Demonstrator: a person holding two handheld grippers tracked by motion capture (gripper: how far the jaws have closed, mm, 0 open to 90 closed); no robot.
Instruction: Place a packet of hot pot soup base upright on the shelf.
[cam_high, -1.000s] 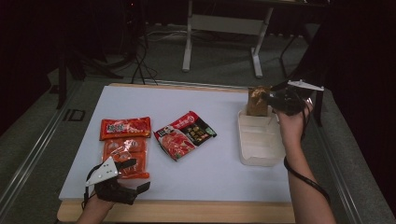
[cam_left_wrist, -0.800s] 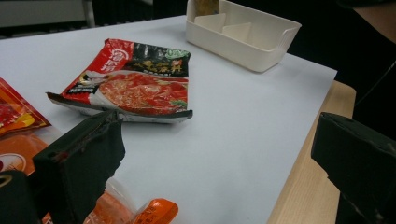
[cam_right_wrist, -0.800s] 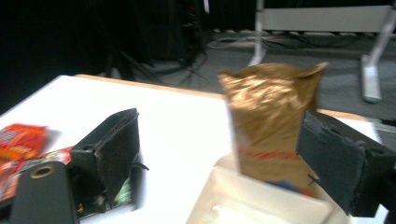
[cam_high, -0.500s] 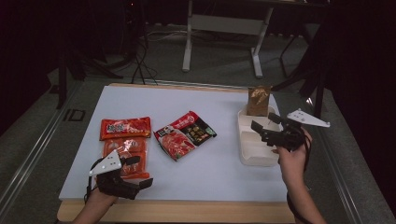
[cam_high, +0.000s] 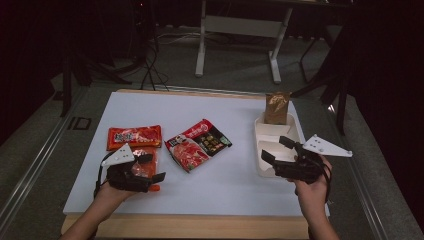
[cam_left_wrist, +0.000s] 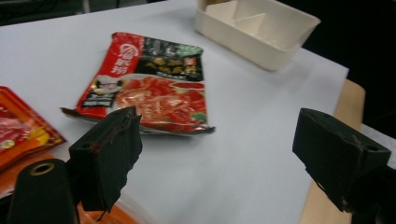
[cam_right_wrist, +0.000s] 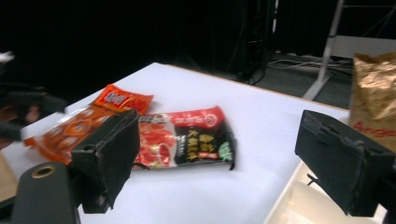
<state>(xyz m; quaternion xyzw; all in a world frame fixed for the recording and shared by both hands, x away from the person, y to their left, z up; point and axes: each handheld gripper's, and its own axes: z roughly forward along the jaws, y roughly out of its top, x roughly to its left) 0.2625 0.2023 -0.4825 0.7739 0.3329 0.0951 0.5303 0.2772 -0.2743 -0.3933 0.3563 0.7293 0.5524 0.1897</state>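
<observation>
An orange snack packet (cam_high: 141, 169) lies at the near left, partly under my left gripper (cam_high: 151, 167). In the left gripper view the left gripper (cam_left_wrist: 219, 154) has its jaws wide apart. They have just been closing a little, and only bare table shows between them. The orange packet (cam_left_wrist: 105, 217) lies by the left jaw. My right gripper (cam_high: 274, 148) hovers over the near end of the white divided tray (cam_high: 267, 135). It has lately opened wider and holds nothing. A gold-brown bag (cam_high: 276, 107) stands at the tray's far end.
A red-and-black packet (cam_high: 197, 144) lies mid-table between the hands, and a red packet (cam_high: 134, 136) lies beyond the orange one. The table's wooden front edge (cam_high: 200, 227) runs close to both hands. A metal stand (cam_high: 237, 30) is on the floor behind.
My right gripper has drawn back from the gold-brown bag toward the person, along the tray. The bag stays upright in the tray. My left gripper has shifted slightly right over the orange packet.
</observation>
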